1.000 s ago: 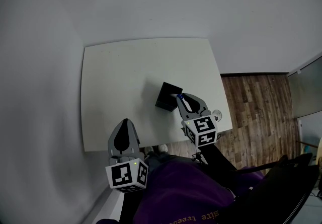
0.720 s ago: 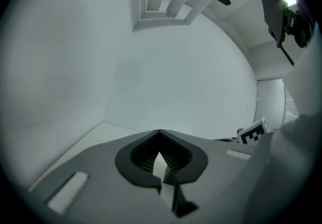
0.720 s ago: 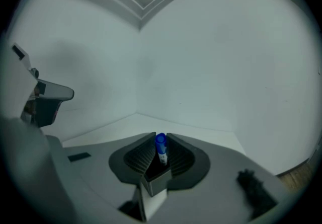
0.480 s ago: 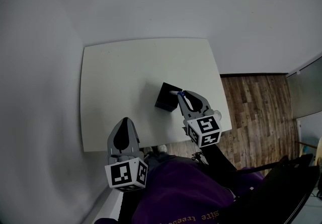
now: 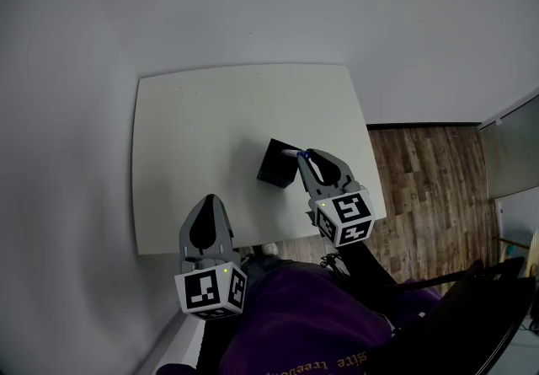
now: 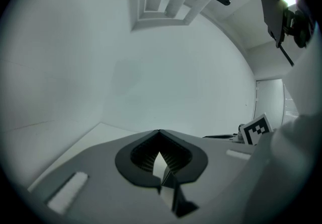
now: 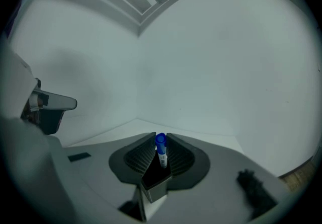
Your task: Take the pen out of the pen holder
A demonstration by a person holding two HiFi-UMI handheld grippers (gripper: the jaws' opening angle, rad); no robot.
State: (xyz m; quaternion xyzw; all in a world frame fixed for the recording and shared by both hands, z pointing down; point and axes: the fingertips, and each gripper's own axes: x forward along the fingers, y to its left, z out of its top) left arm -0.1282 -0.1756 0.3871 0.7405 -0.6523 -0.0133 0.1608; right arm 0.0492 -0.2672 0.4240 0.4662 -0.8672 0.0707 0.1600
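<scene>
Reaching forward with right gripper [image 5: 303,156], tips at right edge of pen holder [image 5: 278,163], marker cube [image 5: 345,218] toward body. Clamped narrow on blue cap of pen [image 7: 161,148]. Lower end of pen down inside pen holder, near front right of table [image 5: 202,112]. Parked low at front table edge with left gripper [image 5: 208,200], pointing away, closed tip to tip on nothing. Count: two grippers, one pen, one pen holder, one table. Versus a second ago: marker cube nudged slightly right, right tips slightly up-frame. Same spot for left gripper and pen holder.
</scene>
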